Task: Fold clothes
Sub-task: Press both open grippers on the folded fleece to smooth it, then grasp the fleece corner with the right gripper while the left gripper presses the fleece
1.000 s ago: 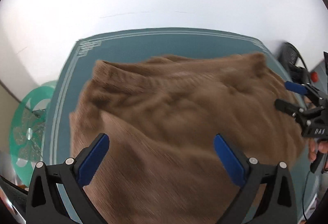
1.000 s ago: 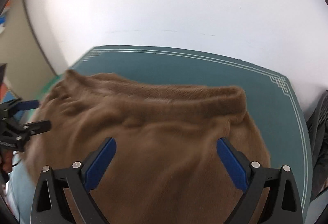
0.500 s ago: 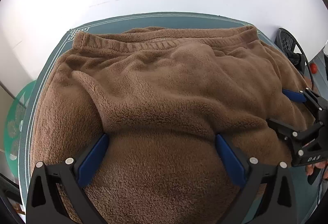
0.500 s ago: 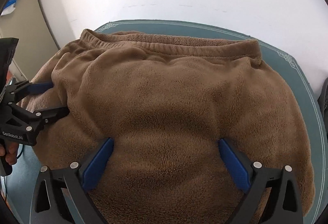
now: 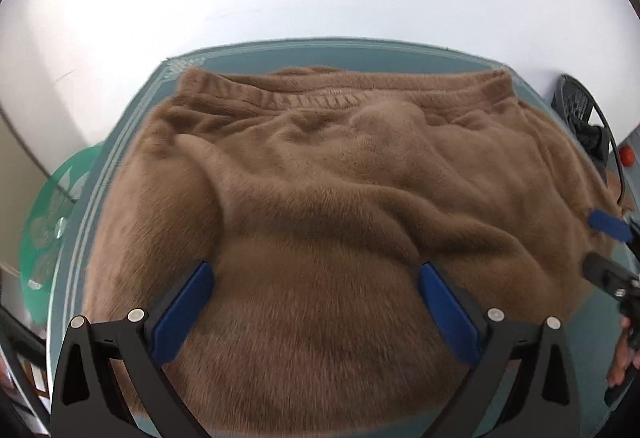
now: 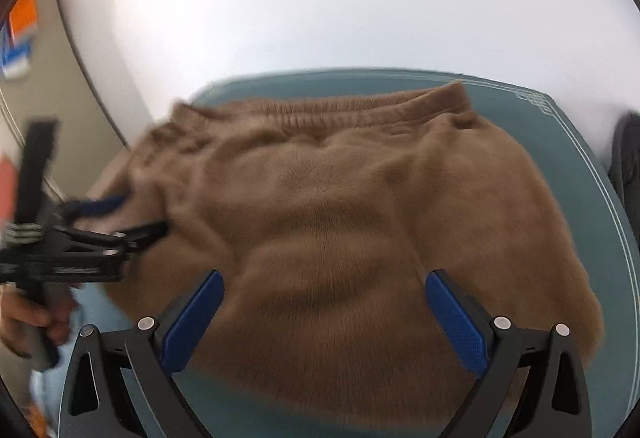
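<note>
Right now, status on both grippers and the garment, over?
Left gripper open, empty, over the brown fleece garment. Right gripper open, empty. Garment bunched on teal table, ribbed band at far edge. Nothing in the way.

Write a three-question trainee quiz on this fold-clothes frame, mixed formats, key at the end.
1. True or false: the left gripper is shut on the brown fleece garment.
2. What colour is the mat under the garment?
3. Multiple choice: the garment's ribbed band lies A) at the near edge, B) at the far edge, C) hanging off the table.

Key: 1 false, jaws open like the right gripper; 2 teal; 3 B.
</note>
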Tool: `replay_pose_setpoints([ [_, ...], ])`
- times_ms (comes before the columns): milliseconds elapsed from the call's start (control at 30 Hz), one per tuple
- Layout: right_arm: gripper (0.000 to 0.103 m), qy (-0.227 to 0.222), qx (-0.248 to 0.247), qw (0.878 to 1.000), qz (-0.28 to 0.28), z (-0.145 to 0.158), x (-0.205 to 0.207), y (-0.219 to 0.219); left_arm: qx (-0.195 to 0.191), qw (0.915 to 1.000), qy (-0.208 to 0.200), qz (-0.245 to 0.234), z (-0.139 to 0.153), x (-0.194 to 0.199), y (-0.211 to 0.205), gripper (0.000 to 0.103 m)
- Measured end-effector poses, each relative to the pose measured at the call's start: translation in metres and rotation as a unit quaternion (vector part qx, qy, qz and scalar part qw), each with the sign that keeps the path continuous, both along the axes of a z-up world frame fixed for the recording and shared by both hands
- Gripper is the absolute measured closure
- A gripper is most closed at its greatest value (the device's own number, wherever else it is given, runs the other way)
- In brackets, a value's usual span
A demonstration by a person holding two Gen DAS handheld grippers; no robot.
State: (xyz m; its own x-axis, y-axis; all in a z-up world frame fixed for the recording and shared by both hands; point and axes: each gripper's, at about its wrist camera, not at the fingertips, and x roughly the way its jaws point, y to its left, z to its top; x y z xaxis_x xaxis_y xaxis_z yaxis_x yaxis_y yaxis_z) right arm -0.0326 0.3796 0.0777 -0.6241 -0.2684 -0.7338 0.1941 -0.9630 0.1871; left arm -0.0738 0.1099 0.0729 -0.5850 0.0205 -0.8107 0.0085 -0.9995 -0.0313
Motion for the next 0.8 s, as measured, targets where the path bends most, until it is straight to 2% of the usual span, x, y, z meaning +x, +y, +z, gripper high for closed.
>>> replay_pose_setpoints([
  [67, 0.001, -0.004, -0.02, 0.999, -0.026, 0.002, 0.02, 0.019, 0.004, 0.9999, 0.013, 0.001, 0.007, 0.011, 0.003, 0.0],
  [233, 0.001, -0.043, -0.069, 0.993, -0.087, -0.015, 0.057, 0.063, 0.012, 0.9993, 0.032, -0.014, 0.015, 0.036, 0.016, 0.0],
  [333, 0.001, -0.057, -0.097, 0.988, -0.106, -0.025, 0.066, 0.077, 0.011, 0.999, 0.037, -0.02, 0.014, 0.042, 0.024, 0.0],
  [533, 0.001, -0.067, -0.145, 0.981, -0.115, -0.034, 0.058, 0.081, 0.045, 0.999, 0.005, -0.001, -0.009, 0.035, 0.014, 0.0],
  [667, 0.001, -0.054, -0.132, 0.982, -0.121, -0.035, 0.04, 0.071, 0.061, 0.9981, 0.009, -0.005, -0.013, 0.036, 0.008, 0.0],
  [800, 0.001, -0.036, -0.14, 0.979, -0.141, -0.037, 0.021, 0.071, 0.056, 0.9983, 0.014, -0.012, -0.018, 0.037, 0.009, 0.0],
])
